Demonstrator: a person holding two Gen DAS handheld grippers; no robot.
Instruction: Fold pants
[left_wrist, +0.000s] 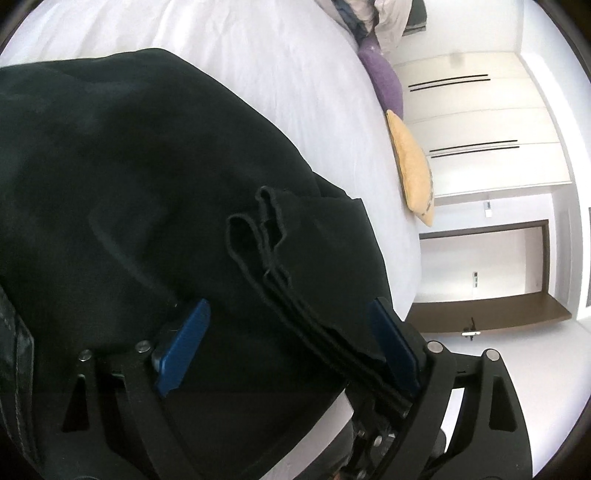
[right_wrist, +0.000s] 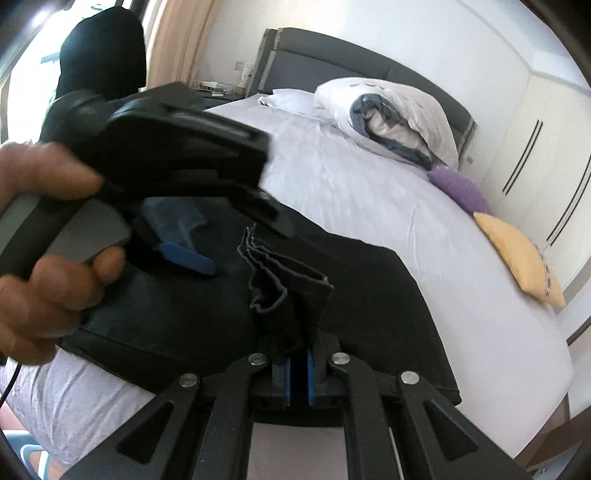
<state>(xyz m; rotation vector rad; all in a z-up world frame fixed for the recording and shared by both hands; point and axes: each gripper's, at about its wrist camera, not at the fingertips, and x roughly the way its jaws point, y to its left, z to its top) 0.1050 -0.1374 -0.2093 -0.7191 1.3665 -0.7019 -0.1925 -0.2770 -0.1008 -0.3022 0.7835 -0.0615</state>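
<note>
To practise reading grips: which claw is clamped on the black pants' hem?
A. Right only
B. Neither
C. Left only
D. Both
A: the right claw pinches the stacked hem of the pants, while the left claw stands wide open, its blue pads clear of the cloth.

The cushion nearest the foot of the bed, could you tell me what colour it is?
Yellow; the cushion shows best in the right wrist view.

A white bed (right_wrist: 351, 192) is seen, with a rolled duvet (right_wrist: 388, 118) at its headboard (right_wrist: 332, 55). A purple cushion (right_wrist: 460, 190) and a yellow cushion (right_wrist: 517, 254) are laid beside white wardrobes (left_wrist: 472, 122).
</note>
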